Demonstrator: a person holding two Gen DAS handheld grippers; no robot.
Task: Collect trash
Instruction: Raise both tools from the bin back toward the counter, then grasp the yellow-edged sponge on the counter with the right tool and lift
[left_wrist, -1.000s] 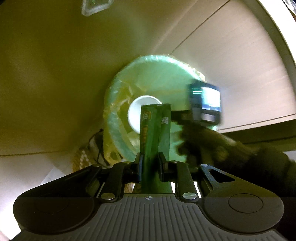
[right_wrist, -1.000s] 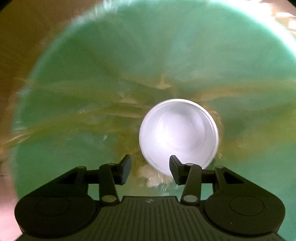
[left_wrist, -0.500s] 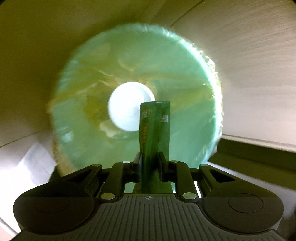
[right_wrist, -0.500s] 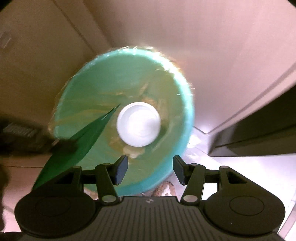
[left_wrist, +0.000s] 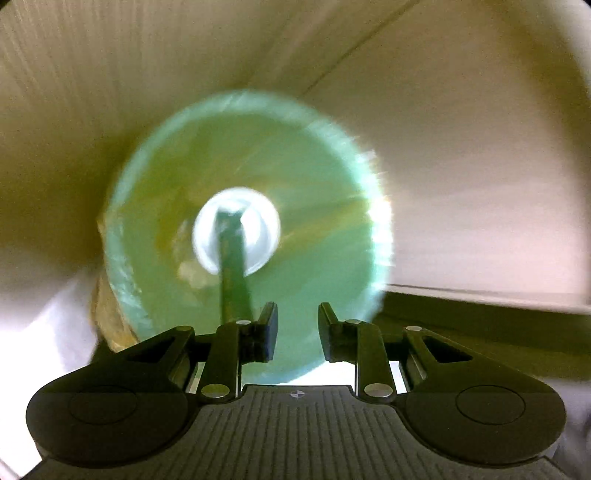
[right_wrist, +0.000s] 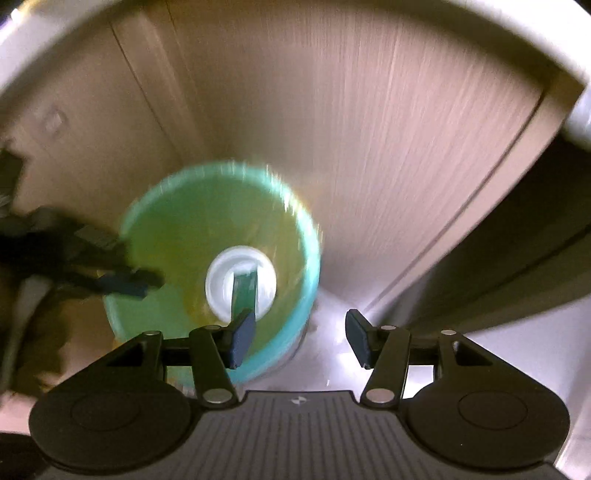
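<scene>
Both grippers hang over a round green waste bin (left_wrist: 325, 206) lined with a thin clear bag, and both cameras look straight down into its mouth. The bin stands on the floor against pale wood-grain cabinet panels (left_wrist: 461, 166), with a dark recess (right_wrist: 517, 266) beside it.

At the bottom of the bin lies a white paper cup (left_wrist: 258, 236), mouth up. A green wrapper (left_wrist: 232, 273) is inside the bin too, a long narrow strip whose upper end crosses the cup. It is blurred in both views, so I cannot say whether it is at rest or in the air. From the right wrist camera the wrapper (right_wrist: 244, 291) shows as a short green band lying over the cup (right_wrist: 221, 280).

The left gripper (left_wrist: 297, 325) is above the bin's near edge with its fingers parted and nothing between them. The wrapper lies just left of its left finger, apart from the pads. In the right wrist view this same gripper (right_wrist: 122, 284) reaches in over the bin's left rim as a dark blurred shape.

The right gripper (right_wrist: 300, 339) is spread wide, empty, and sits off toward the bin's right side. Its left finger overlaps the bin (right_wrist: 177, 221) rim in the view, while its right finger is over the bare pale floor (right_wrist: 321, 354).
</scene>
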